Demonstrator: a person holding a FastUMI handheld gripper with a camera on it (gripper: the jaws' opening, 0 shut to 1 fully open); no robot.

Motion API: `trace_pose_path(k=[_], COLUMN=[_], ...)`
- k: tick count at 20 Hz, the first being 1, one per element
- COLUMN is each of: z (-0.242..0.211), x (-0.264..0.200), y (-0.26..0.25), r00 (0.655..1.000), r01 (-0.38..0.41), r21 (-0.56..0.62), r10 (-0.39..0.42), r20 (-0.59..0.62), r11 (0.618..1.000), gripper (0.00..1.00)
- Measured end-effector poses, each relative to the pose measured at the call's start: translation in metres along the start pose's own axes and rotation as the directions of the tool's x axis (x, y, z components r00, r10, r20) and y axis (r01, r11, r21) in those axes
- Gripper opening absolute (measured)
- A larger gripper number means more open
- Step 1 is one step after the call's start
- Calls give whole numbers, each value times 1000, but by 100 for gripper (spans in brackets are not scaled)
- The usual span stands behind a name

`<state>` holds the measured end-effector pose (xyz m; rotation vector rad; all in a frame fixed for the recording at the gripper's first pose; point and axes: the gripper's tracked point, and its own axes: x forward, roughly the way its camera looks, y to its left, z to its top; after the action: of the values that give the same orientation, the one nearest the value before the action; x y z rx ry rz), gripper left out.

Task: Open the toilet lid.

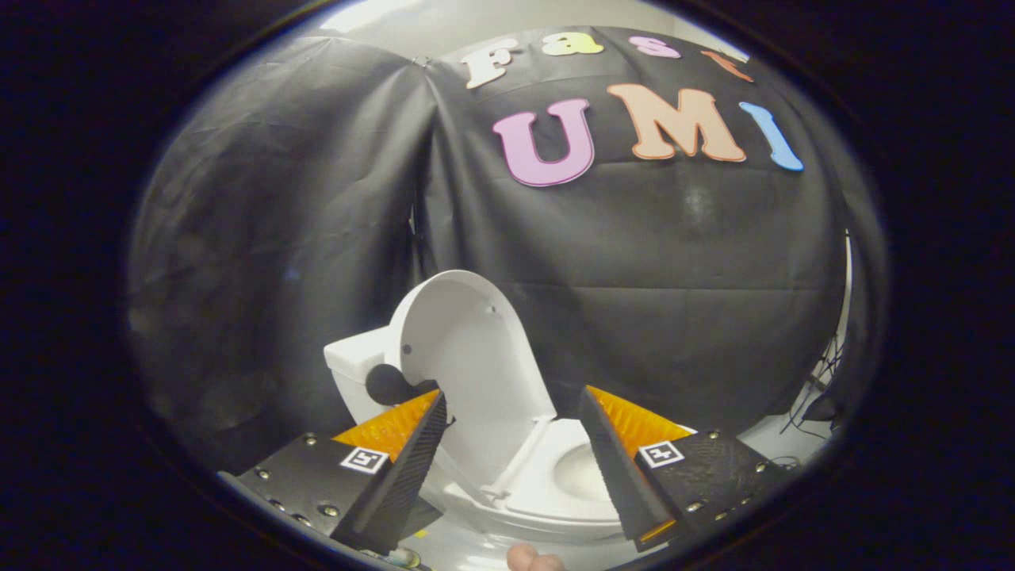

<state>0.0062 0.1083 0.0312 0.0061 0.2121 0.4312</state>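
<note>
A white toilet (547, 484) stands just ahead of my fingers, seen from the side. Its lid (468, 357) is raised and stands nearly upright against the white tank (357, 369). The seat and the bowl opening (583, 472) lie uncovered below it. My gripper (514, 400) is open, with the lid's lower part and hinge showing in the wide gap between the fingers. Neither finger touches the lid. A dark round shape (388, 385) sits by the tank, just beyond the left finger.
Black cloth walls close in behind and to both sides of the toilet. A white floor (773, 436) runs to the right, where loose cables (817, 385) hang near the wall. A fingertip of a person's hand (533, 560) shows just under the gripper.
</note>
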Motion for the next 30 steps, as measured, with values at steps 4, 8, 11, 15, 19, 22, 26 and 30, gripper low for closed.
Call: trace_pose_path(k=[4, 8, 11, 15, 19, 22, 26, 30], z=[-2, -4, -5, 3, 16, 18, 18, 15], x=[-19, -40, -56, -77, -91, -97, -98, -94], y=[-37, -77, -94, -139, -163, -167, -168, -156], r00=[1000, 996, 992, 981, 970, 966, 962, 970], r01=[27, 89, 123, 191, 235, 244, 257, 231], r21=[23, 17, 3, 55, 96, 108, 83, 78], r10=[-27, -89, -123, -192, -240, -252, -263, -236], r20=[-8, -5, -6, 12, 49, 62, 70, 65], r11=[999, 996, 992, 980, 967, 964, 963, 970], gripper=[99, 99, 99, 99, 98, 99, 99, 99])
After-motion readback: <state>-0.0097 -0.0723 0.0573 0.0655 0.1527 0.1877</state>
